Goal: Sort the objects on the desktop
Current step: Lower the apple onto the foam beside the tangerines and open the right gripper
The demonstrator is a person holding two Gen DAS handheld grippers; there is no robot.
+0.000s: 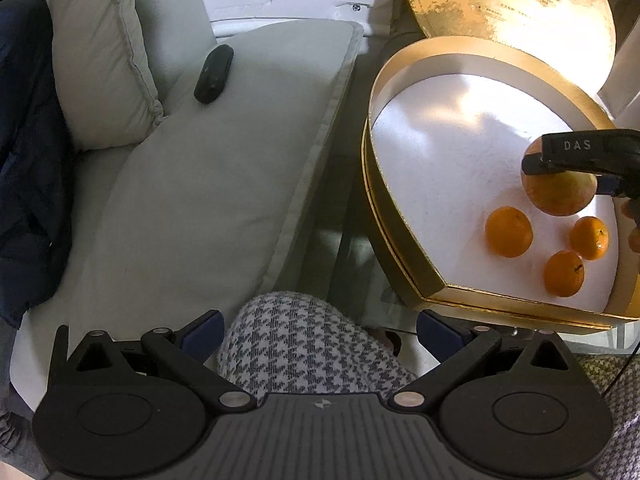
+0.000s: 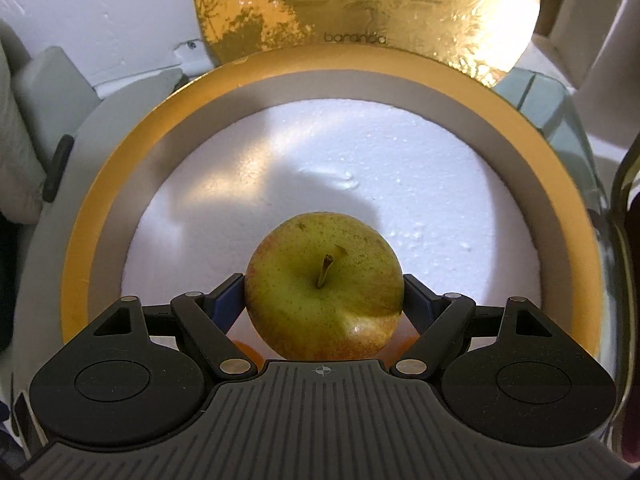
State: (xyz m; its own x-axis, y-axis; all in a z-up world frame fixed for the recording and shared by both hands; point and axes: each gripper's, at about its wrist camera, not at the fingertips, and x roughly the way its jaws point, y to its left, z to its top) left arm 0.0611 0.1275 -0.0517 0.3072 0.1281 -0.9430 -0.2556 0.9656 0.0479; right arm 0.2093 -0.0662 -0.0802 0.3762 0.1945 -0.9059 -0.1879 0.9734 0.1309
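We see the right hand-held gripper (image 2: 324,300) pinching an apple (image 2: 324,286), its blue pads (image 2: 228,300) pressed against the apple's two sides, stem pointing toward the camera. The apple is yellow-green with a red blush on its lower part. It hangs over the round gold box (image 2: 120,184), above the white foam floor inside, and casts a shadow on the foam. In the left wrist view the same right hand-held gripper (image 1: 560,164) comes in from the right edge, marked "DAS", gripping the apple (image 1: 558,192) above the box (image 1: 400,256). Three oranges lie on the foam in the near right part of the box: one (image 1: 509,232) on the left, one (image 1: 589,238) on the right, one (image 1: 563,274) nearest us; they sit close together but apart, and the apple is just above and behind them. We cannot tell if the apple touches the foam. In the right wrist view only bits of orange show under the apple. The gold lid (image 2: 368,12) stands tilted behind the box against the white wall. The box sits on a glass desk (image 1: 352,248). The left hand-held gripper (image 1: 320,330) is spread wide and holds nothing, hovering over a knee in checked fabric (image 1: 304,344). Left of the desk is a sofa with a grey seat cushion (image 1: 208,184), a pale pillow (image 1: 100,52), a black remote (image 1: 214,74) lying on the cushion, and a dark blue garment (image 1: 28,160) at the far left.
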